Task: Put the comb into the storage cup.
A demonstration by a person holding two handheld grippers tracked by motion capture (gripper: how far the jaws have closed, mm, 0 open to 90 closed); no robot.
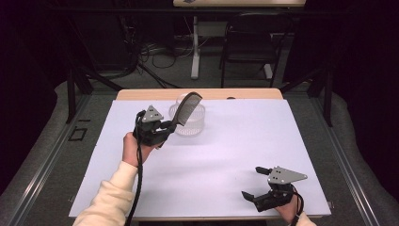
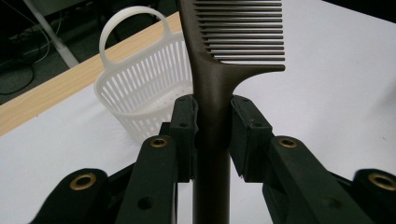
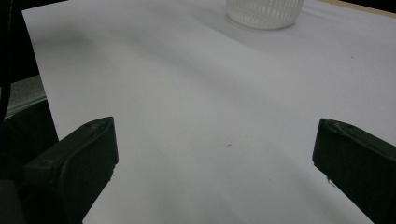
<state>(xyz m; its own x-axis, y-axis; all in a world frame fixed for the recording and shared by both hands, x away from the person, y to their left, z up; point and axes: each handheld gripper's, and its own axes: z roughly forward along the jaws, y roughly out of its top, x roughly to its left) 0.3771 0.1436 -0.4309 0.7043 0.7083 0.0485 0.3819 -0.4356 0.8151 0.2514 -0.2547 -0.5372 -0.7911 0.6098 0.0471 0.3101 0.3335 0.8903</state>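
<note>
The comb (image 1: 187, 107) hangs in the air just in front of the basket (image 1: 187, 123), its long axis tilted up and away from the person, toothed end highest, handle end lowest. In the left gripper view the teeth point right. The left gripper (image 1: 165, 127) clamps the handle between both pads. The right gripper (image 1: 254, 182) rests low near the table's (image 1: 235, 141) near right corner, jaws wide apart, holding nothing.

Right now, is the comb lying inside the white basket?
No, the left tool holds the comb up by its handle, outside the basket.
</note>
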